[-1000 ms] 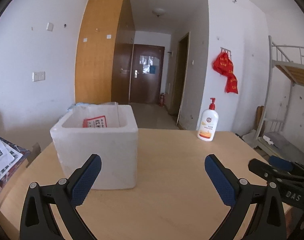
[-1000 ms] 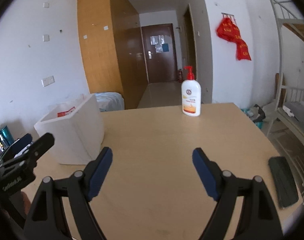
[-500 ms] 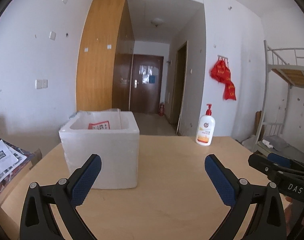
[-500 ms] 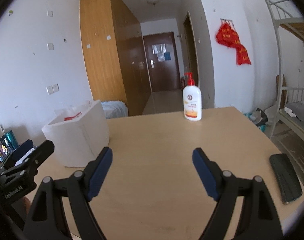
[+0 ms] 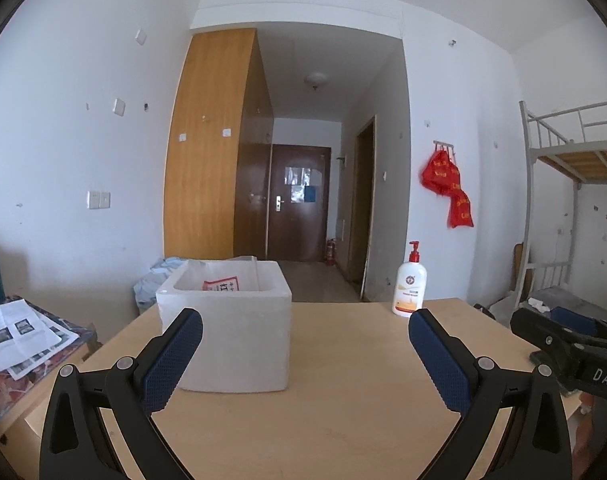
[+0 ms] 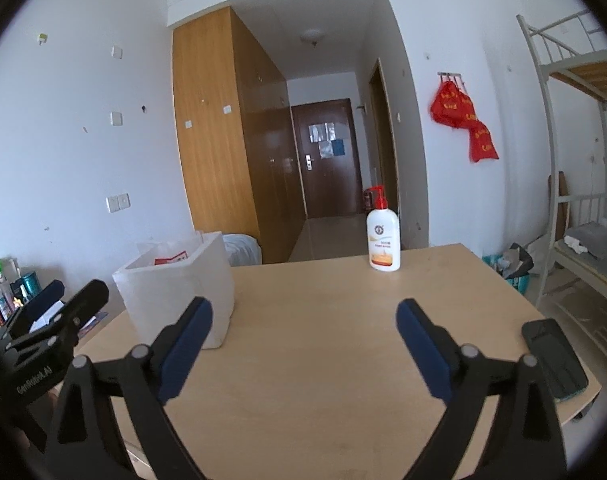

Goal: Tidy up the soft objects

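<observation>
A white foam box (image 5: pixel 231 336) stands on the left half of the wooden table (image 5: pixel 343 400); a red-and-white packet (image 5: pixel 221 285) shows inside it. The same foam box (image 6: pixel 179 292) appears left of centre in the right wrist view. My left gripper (image 5: pixel 305 338) is open with nothing between its blue pads, just in front of the box. My right gripper (image 6: pixel 303 328) hovers over the table's middle, its jaws opening wider, nothing between them. Each gripper shows at the edge of the other's view.
A white pump bottle (image 6: pixel 383 240) with a red top stands at the table's far edge. A dark phone (image 6: pixel 553 358) lies at the right edge. Papers (image 5: pixel 15 332) cover a side table on the left. A bunk bed frame (image 5: pixel 563 184) stands at right.
Both views have tilted upward and pulled back, so the box and bottle sit lower and smaller. The right gripper's jaws have spread a little wider.
</observation>
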Demonstrator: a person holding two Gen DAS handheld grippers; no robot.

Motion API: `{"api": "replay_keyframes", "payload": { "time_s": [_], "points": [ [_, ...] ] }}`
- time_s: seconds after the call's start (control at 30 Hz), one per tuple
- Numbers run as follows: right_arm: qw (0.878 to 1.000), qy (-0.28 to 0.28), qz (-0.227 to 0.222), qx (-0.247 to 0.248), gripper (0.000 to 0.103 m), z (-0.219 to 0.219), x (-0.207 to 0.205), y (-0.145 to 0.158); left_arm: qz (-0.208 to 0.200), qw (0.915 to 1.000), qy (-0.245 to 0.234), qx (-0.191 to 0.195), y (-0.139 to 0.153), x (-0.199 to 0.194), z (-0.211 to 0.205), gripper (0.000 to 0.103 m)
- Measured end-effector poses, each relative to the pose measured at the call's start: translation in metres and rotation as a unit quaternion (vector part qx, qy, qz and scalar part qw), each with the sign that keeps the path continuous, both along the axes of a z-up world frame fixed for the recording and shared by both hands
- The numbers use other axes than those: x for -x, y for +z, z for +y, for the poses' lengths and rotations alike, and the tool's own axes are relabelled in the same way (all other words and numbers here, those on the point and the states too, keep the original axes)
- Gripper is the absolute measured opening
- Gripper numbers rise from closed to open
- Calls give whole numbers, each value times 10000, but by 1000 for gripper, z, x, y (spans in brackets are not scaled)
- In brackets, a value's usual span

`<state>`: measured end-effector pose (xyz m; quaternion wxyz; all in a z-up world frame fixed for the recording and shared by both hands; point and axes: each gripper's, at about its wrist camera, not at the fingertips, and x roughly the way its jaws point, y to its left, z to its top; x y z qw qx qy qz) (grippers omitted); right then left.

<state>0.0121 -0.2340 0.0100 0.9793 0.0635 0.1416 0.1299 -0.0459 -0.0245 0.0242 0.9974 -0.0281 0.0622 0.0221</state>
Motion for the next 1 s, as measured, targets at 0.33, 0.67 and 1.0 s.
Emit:
{"api": "replay_keyframes", "payload": {
  "time_s": [0.33,0.67,1.0],
  "points": [
    [9995,-237,72,200,103,0,14,-12,173,9998,41,50,-14,17,-5,103],
    [9997,-151,91,172,103,4,12,-12,227,9995,213,68,-13,13,-2,103],
    [9995,-152,138,218,103,7,12,-13,268,9993,264,58,-16,11,-1,103]
  ]
}}
